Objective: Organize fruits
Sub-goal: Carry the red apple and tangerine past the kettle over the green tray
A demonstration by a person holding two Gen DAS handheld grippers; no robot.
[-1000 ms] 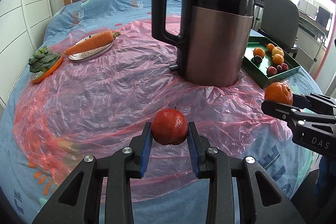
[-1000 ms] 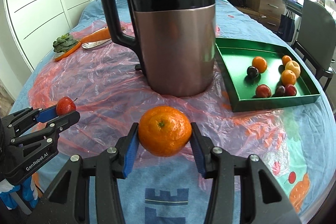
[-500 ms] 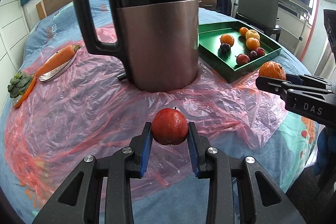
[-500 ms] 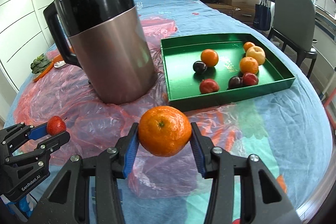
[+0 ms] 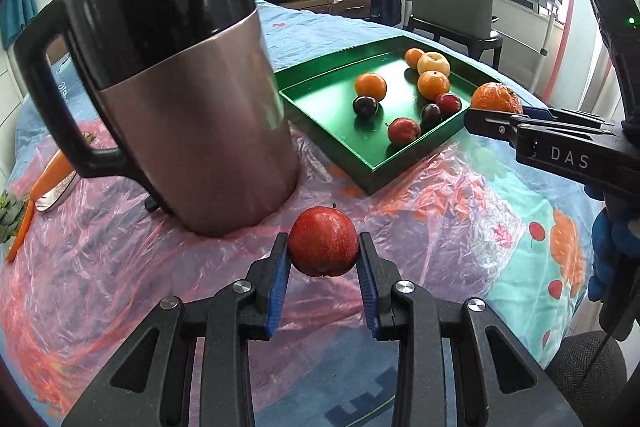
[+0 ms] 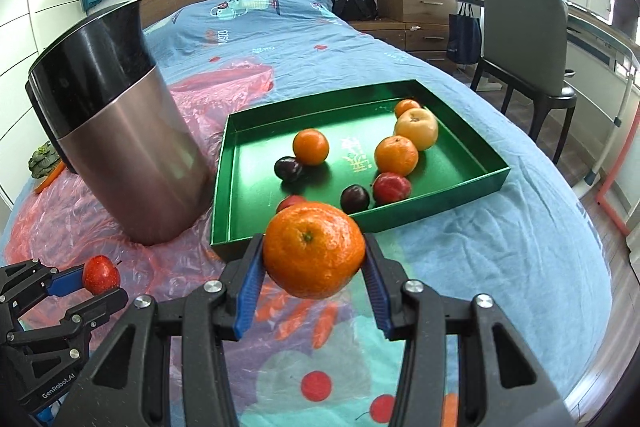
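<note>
My left gripper (image 5: 323, 267) is shut on a small red apple (image 5: 323, 242), held above the pink plastic sheet in front of the kettle. My right gripper (image 6: 314, 263) is shut on an orange (image 6: 314, 255), held just before the near edge of the green tray (image 6: 240, 147). The tray holds several fruits: oranges, dark plums, red ones and a yellow apple (image 6: 417, 128). In the left wrist view the right gripper (image 5: 496, 115) with its orange (image 5: 496, 98) hangs at the tray's (image 5: 332, 99) right corner. The left gripper (image 6: 80, 285) shows at lower left of the right wrist view.
A tall black and copper kettle (image 5: 180, 99) stands left of the tray on the pink sheet (image 5: 100, 267). A carrot on a plate (image 5: 56, 171) and a green vegetable (image 5: 8, 219) lie at far left. A chair (image 6: 532, 35) stands beyond the bed.
Both grippers have swung to the right with their fruits, bringing the green tray closer and more central. The kettle has shifted left in both views. Both grips are unchanged.
</note>
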